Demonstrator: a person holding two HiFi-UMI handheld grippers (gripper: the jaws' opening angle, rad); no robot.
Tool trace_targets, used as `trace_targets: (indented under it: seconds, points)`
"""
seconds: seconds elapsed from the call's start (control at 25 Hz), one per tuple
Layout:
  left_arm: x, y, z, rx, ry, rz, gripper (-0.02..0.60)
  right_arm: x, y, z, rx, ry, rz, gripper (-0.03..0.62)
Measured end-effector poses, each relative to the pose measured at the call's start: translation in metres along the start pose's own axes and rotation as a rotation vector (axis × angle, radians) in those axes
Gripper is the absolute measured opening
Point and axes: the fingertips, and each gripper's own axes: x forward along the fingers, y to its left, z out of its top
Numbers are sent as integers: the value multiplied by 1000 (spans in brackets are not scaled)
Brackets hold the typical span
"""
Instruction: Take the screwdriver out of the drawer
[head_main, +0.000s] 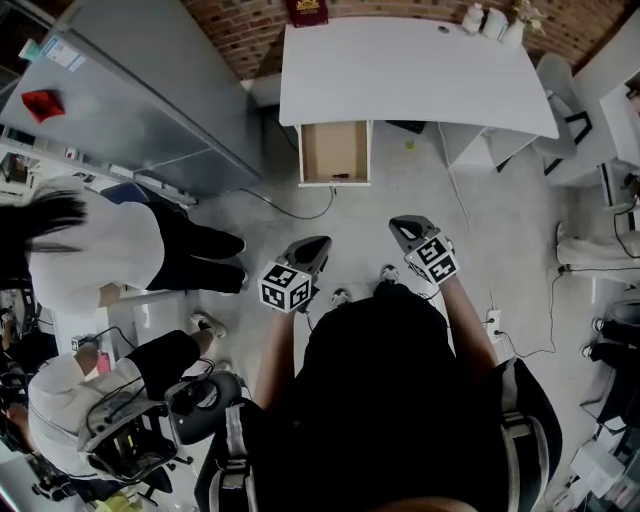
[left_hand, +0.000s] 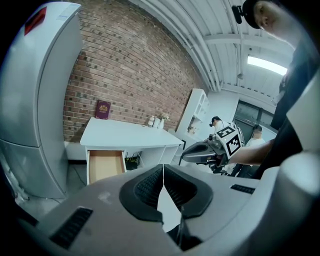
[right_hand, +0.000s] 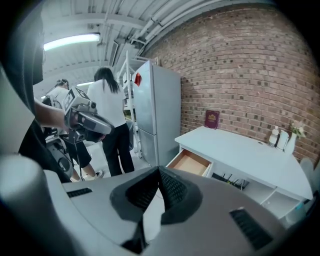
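Observation:
The drawer (head_main: 335, 150) of the white desk (head_main: 420, 70) stands pulled open, its wooden bottom showing. A small dark thing (head_main: 341, 177) lies at the drawer's near edge, too small to name. Both grippers hang in the air well short of the desk, over the floor. My left gripper (head_main: 320, 246) is shut with nothing in it, its tips pressed together (left_hand: 163, 168), and the drawer (left_hand: 105, 165) lies far ahead of it. My right gripper (head_main: 401, 227) is also shut and empty (right_hand: 159, 173), pointing toward the drawer (right_hand: 190, 162).
A tall grey fridge (head_main: 150, 90) stands left of the desk. Two people (head_main: 110, 250) are at the left, close to my side. A maroon book (head_main: 306, 10) and small bottles (head_main: 490, 20) sit on the desk's far edge. Cables (head_main: 300, 212) run across the floor.

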Motion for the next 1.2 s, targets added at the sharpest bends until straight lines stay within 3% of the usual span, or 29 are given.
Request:
trace_targets:
  seconds: [0.68, 1.2]
  points:
    - [47, -20, 11, -61, -4, 145, 17, 3, -59, -18, -60, 29, 151, 57]
    - [57, -25, 15, -63, -18, 183, 17, 8, -73, -16, -78, 15, 178, 57]
